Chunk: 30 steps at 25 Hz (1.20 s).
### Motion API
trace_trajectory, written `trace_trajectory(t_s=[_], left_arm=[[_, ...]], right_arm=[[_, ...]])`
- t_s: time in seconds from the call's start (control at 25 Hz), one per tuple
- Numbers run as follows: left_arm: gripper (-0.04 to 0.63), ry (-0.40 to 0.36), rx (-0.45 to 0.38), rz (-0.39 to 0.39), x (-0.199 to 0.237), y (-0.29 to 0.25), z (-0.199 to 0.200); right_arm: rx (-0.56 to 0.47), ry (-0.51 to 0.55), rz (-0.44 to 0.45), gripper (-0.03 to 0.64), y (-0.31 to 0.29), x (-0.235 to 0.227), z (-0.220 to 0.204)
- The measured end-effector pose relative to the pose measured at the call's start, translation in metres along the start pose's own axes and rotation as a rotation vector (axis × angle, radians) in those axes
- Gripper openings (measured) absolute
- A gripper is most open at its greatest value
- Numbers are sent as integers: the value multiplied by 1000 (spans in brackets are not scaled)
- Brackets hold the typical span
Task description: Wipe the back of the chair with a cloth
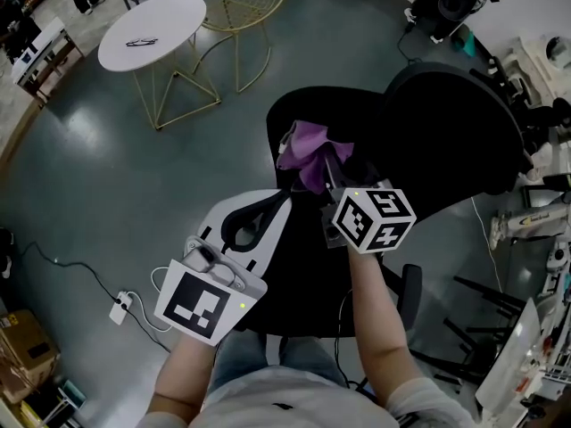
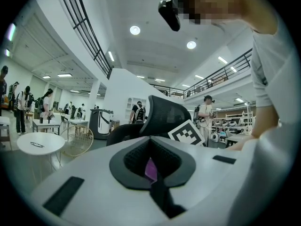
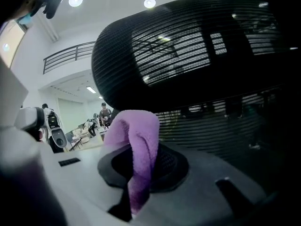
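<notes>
The right gripper (image 1: 328,169) (image 3: 141,173) has its fingers closed on the purple terry cloth (image 1: 306,150) (image 3: 136,145). The cloth's long axis runs along the fingers: it rises from between them, folds over at the top and hangs back down. In the right gripper view the curved backrest (image 3: 197,55) of the black mesh office chair (image 1: 446,141) stands just behind the cloth; contact cannot be confirmed. The left gripper (image 1: 287,194) (image 2: 151,166) sits just beside the cloth, fingers drawn to a narrow slit. A purple sliver shows in the slit; whether it is pinched or lies beyond cannot be told. Bare grey floor (image 1: 107,203) lies open to the left. The round white worktop on gold wire legs (image 1: 152,29) stands well apart, at upper left.
</notes>
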<state>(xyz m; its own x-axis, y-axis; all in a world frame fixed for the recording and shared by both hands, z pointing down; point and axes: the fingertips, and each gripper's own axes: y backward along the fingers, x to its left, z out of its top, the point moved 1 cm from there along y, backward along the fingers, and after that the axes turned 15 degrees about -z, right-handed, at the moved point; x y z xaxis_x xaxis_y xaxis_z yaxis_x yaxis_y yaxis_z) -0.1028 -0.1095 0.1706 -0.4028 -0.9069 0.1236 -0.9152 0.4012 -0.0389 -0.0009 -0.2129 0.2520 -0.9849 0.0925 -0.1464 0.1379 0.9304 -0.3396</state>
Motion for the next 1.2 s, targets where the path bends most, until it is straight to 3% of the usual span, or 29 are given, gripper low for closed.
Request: trace_trajectory(t_s=[1.2], left_arm=[[12, -6, 16, -105, -45, -95, -6]], right_arm=[[-24, -50, -187, 49, 45, -146, 8]])
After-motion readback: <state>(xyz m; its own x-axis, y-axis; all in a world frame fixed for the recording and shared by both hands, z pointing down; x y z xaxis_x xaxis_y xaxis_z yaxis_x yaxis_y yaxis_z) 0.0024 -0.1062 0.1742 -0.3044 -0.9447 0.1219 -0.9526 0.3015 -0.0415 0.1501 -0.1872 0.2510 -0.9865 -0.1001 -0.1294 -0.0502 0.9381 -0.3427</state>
